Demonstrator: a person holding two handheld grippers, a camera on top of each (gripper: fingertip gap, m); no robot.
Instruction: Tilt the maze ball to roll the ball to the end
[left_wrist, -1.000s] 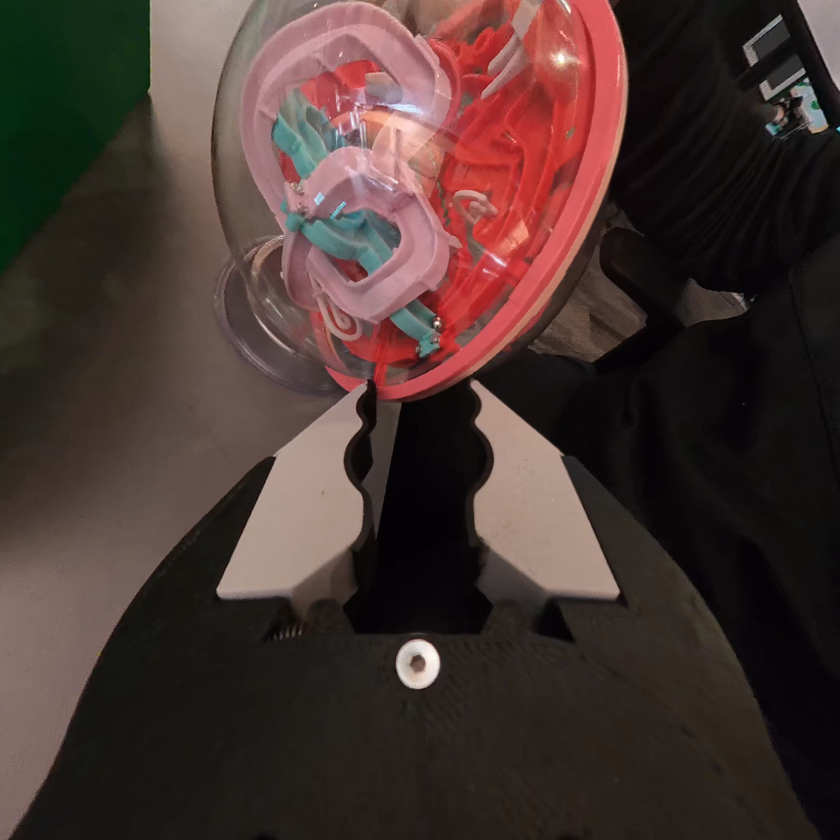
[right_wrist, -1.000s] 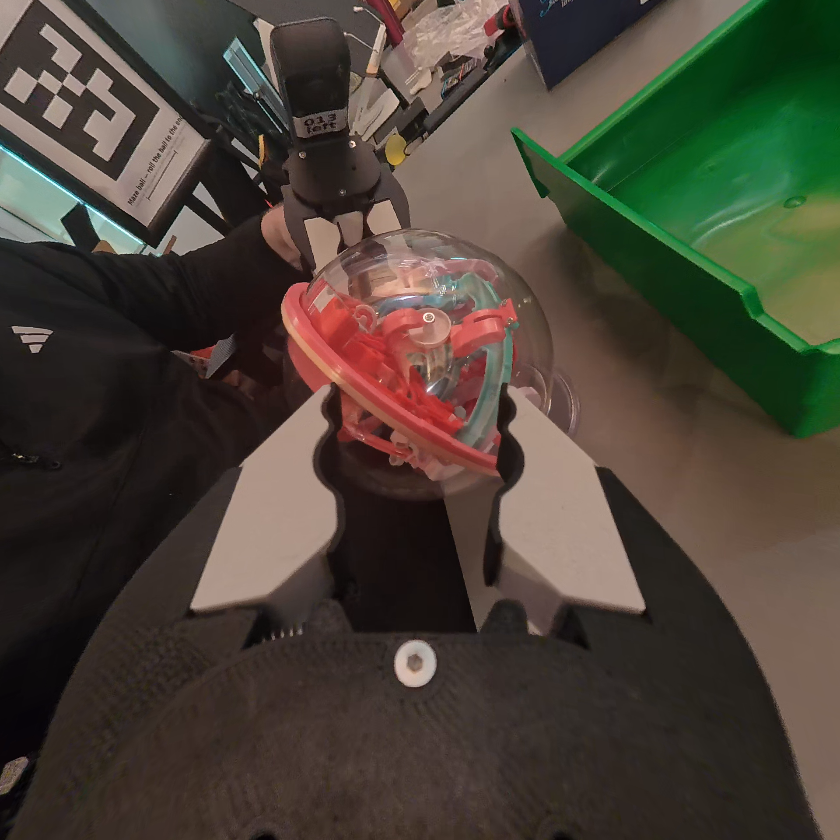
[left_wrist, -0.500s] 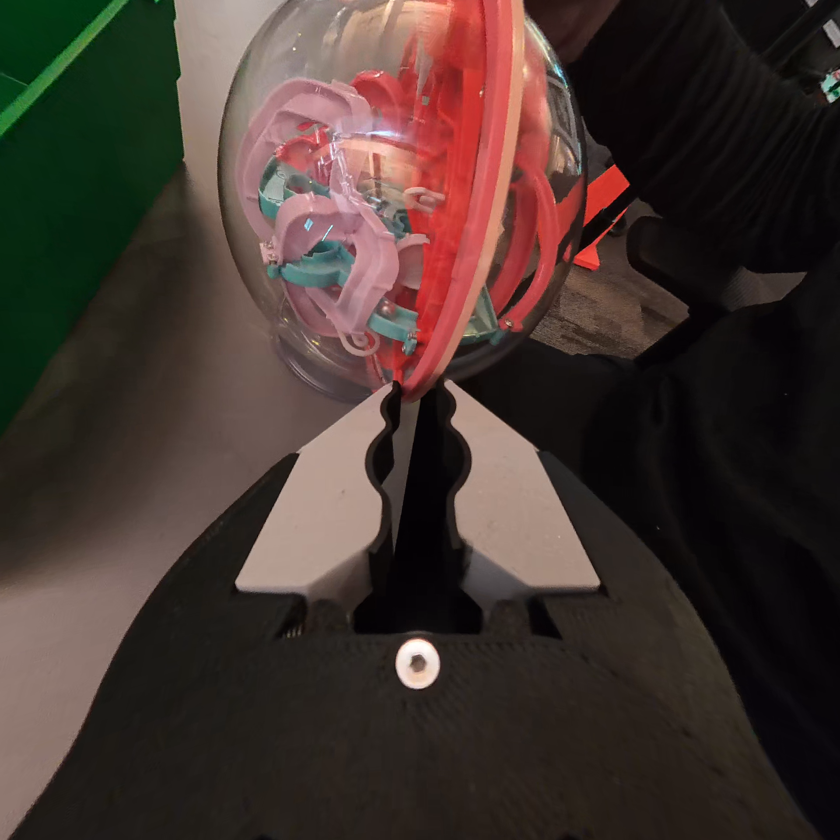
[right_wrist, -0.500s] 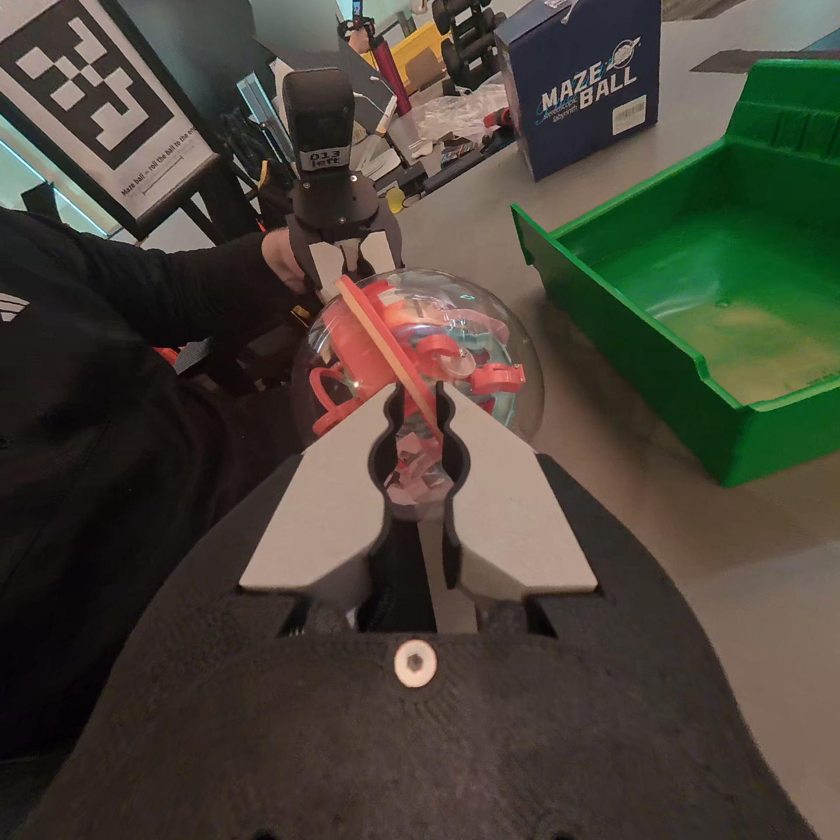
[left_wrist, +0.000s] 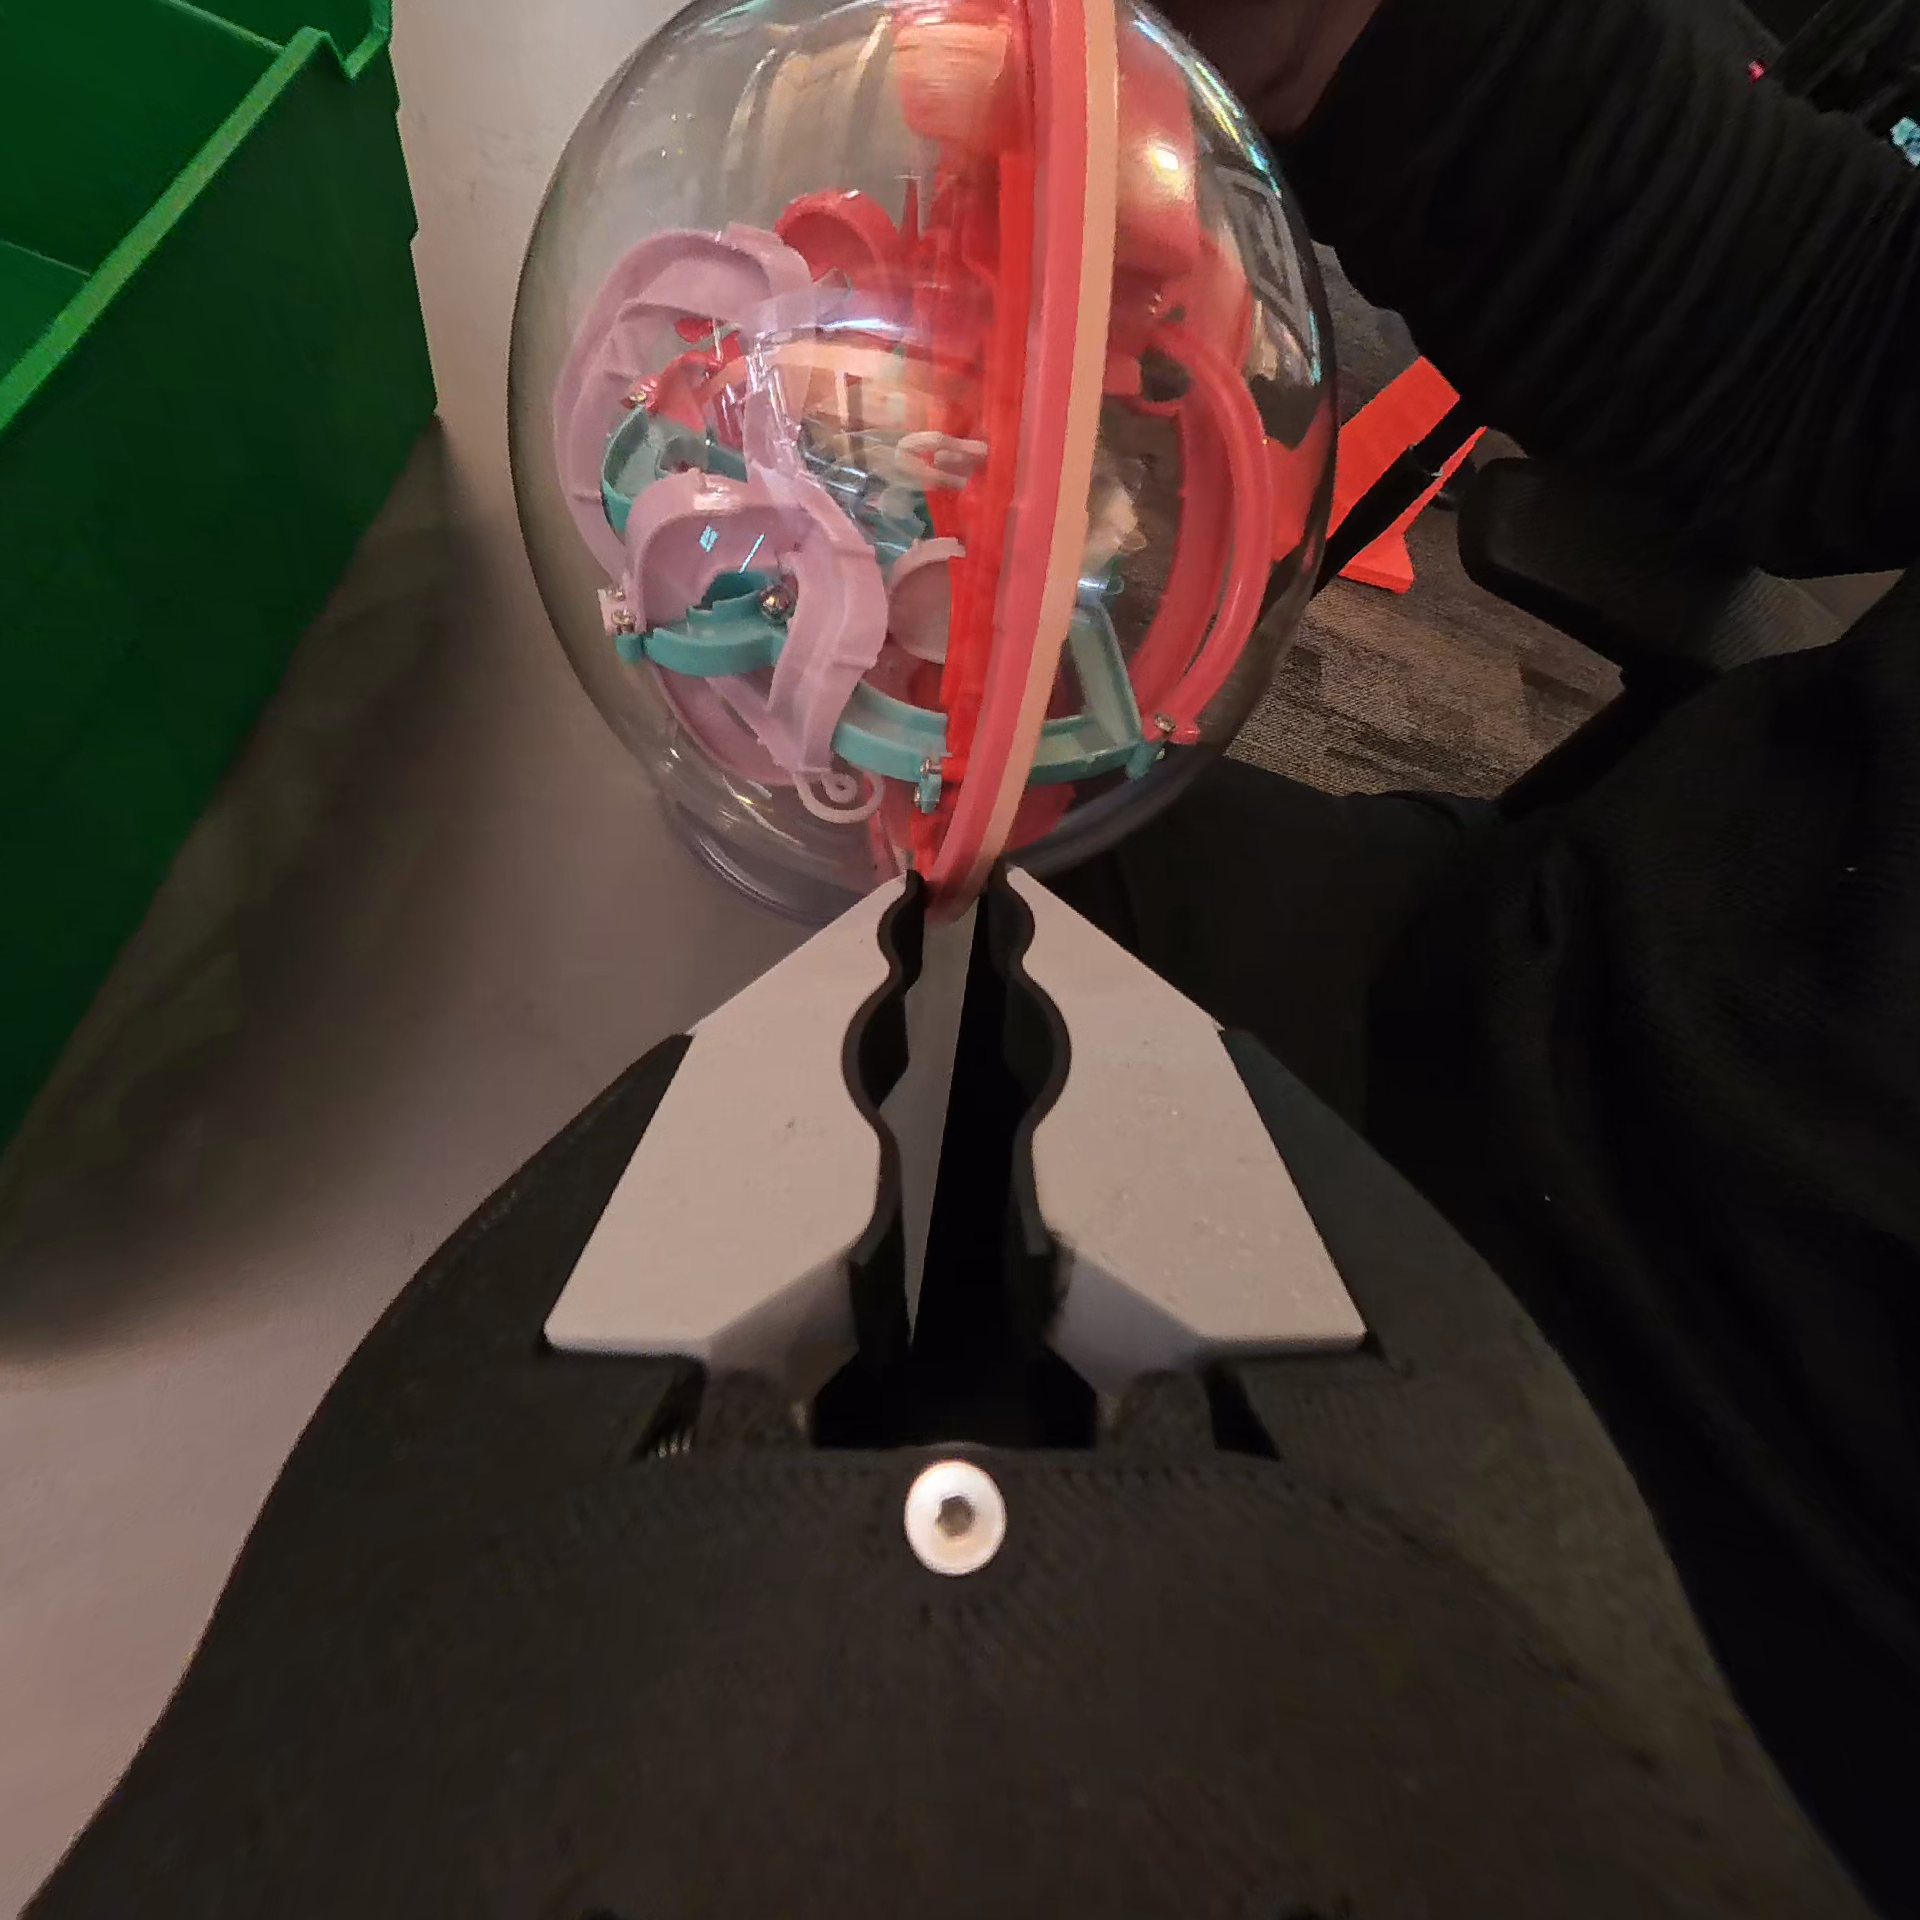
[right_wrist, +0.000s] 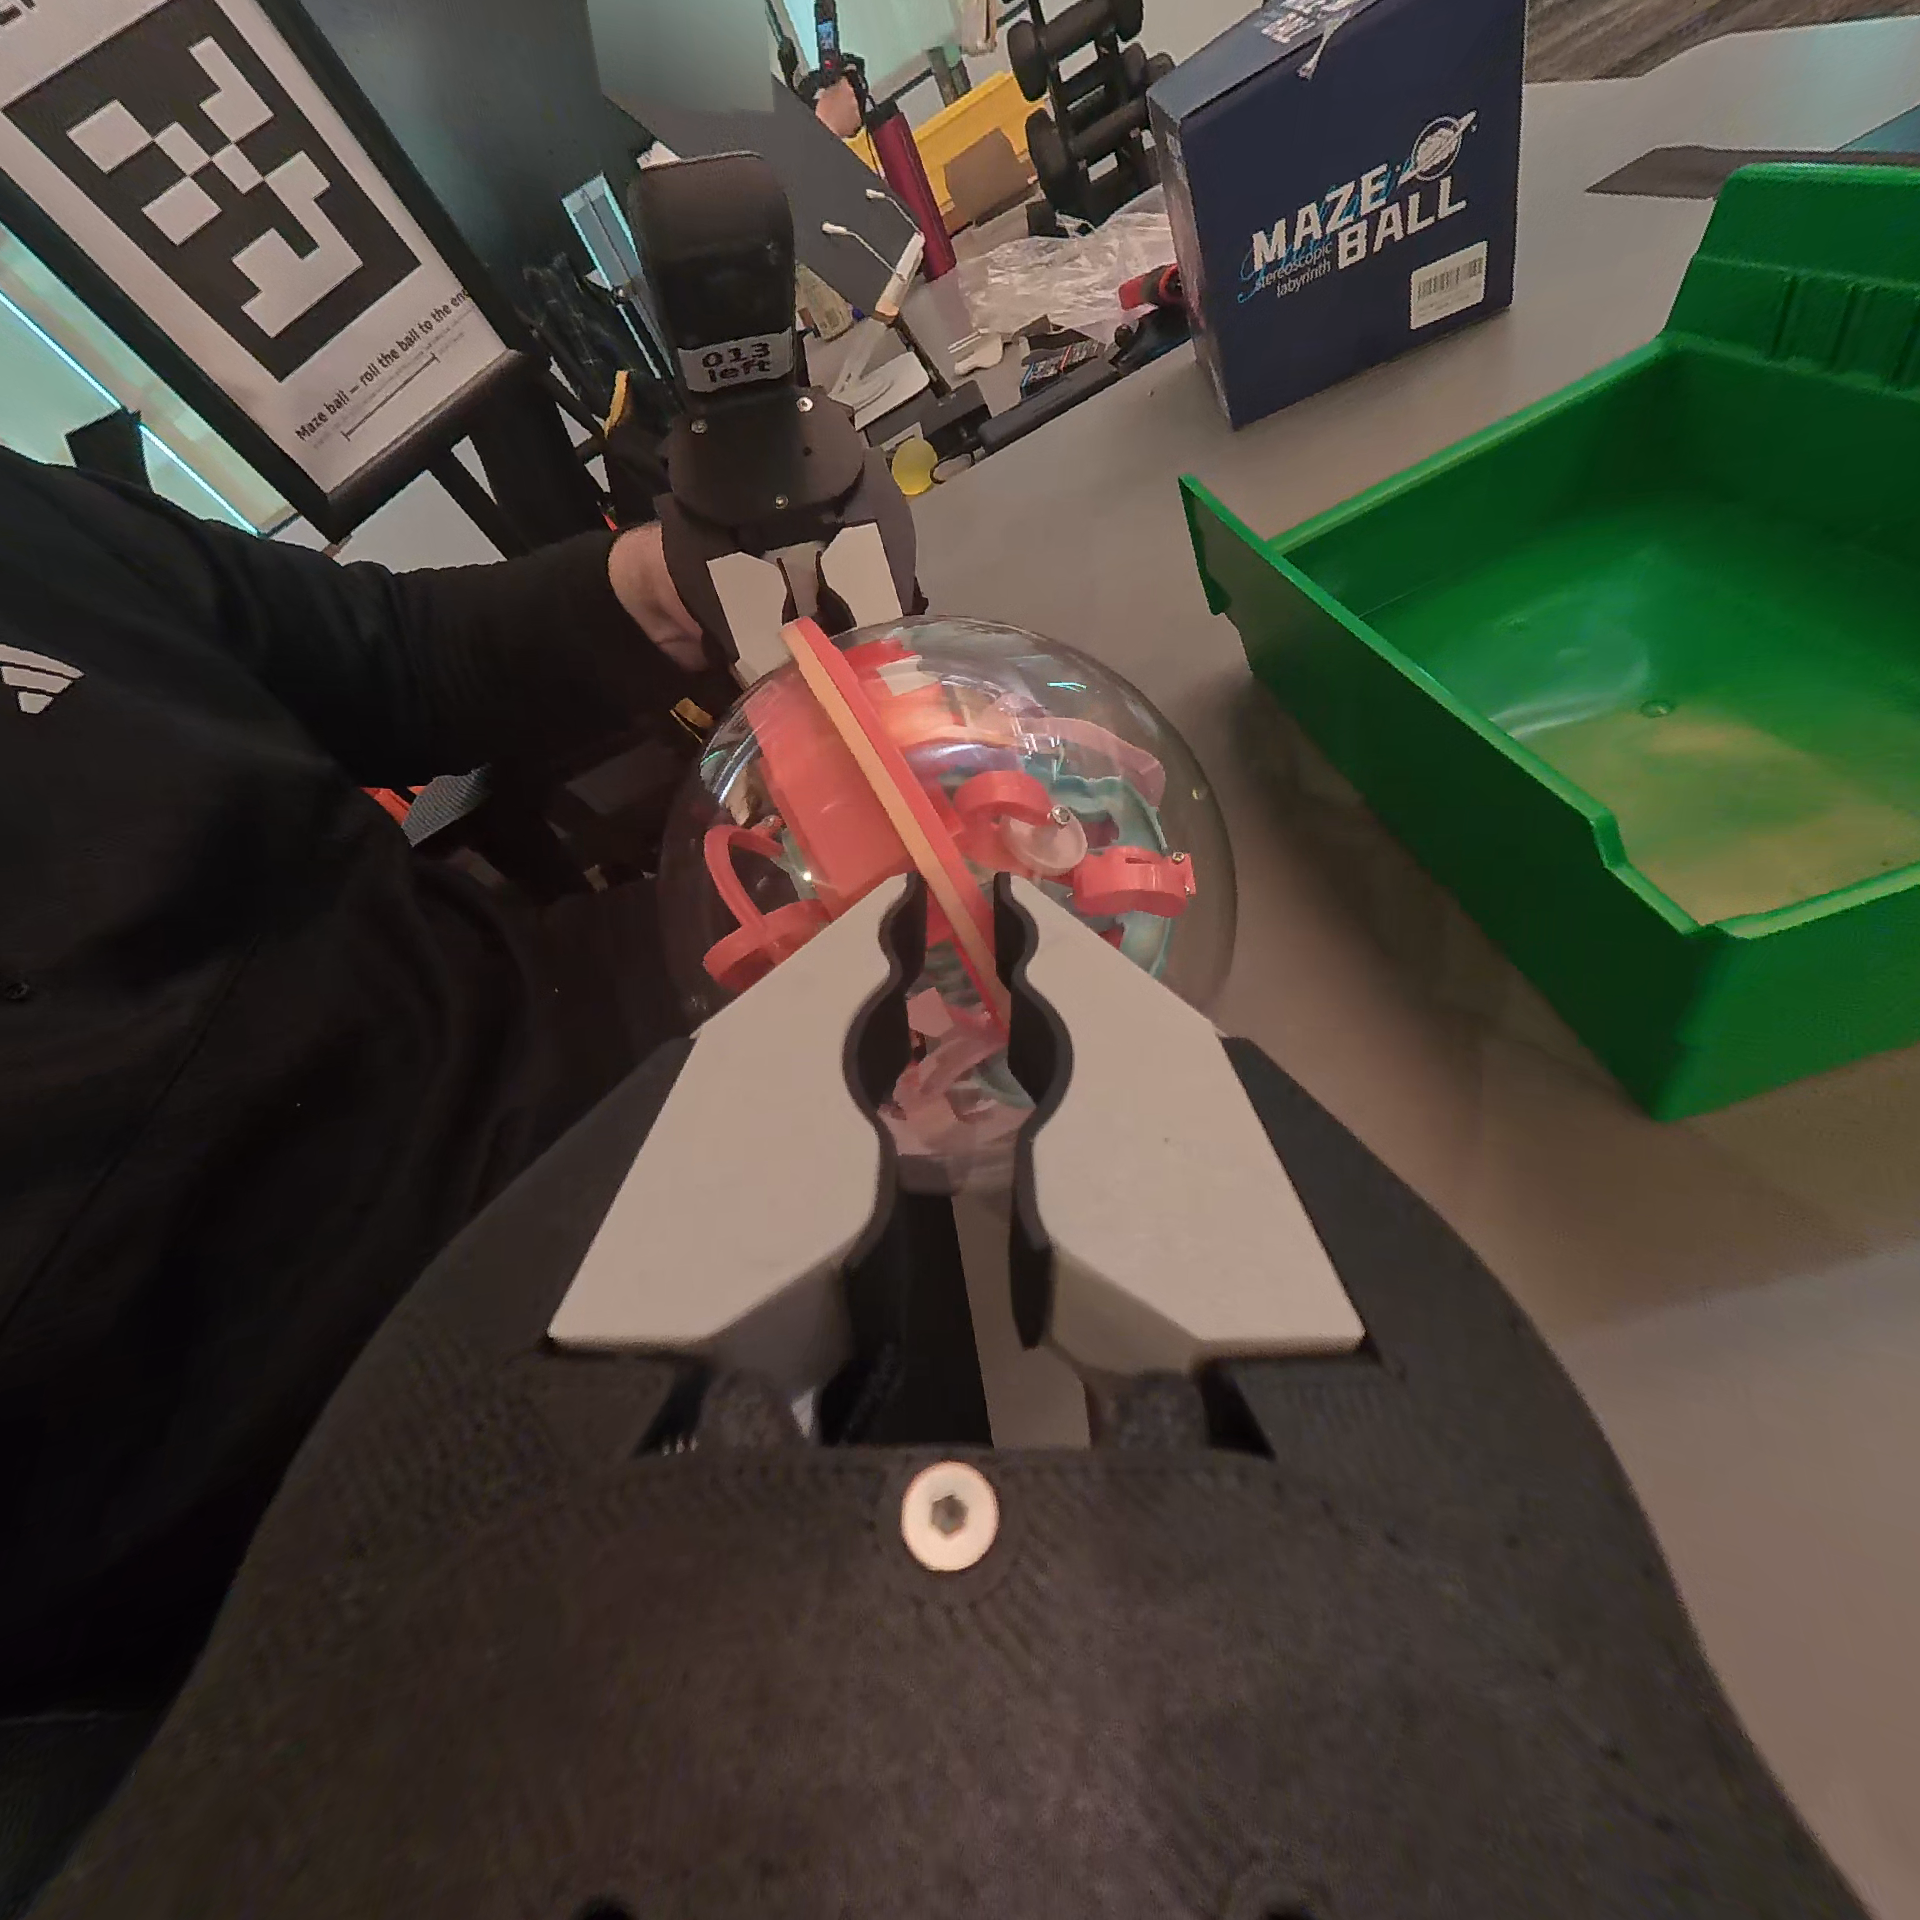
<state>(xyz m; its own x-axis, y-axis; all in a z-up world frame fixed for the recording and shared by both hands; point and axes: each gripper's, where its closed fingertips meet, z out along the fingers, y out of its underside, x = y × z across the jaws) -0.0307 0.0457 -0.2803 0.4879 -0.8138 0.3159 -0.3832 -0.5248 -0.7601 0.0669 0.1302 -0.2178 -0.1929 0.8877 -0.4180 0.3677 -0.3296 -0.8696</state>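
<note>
You saw a clear maze ball (left_wrist: 727, 312) with a red-and-cream rim (left_wrist: 1049, 416), lilac, teal and red tracks, grey-fingered black grippers, a green bin (right_wrist: 1621, 748) and a dark blue box (right_wrist: 1340, 135).

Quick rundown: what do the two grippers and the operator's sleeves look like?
Both grippers, left and right, match: textured black bodies, light grey wedge fingers with wavy black inner pads, one white hex screw. The left's black handle carries a white label. Sleeves are black.

Maze ball (right_wrist: 966, 821) held above tabletop (right_wrist: 1558, 1299) between two claws: right claw (right_wrist: 958, 904) on near rim, left claw (right_wrist: 802, 603) on far rim. Tray (right_wrist: 1558, 831) right of ball; box (right_wrist: 1340, 208) behind tray.
</note>
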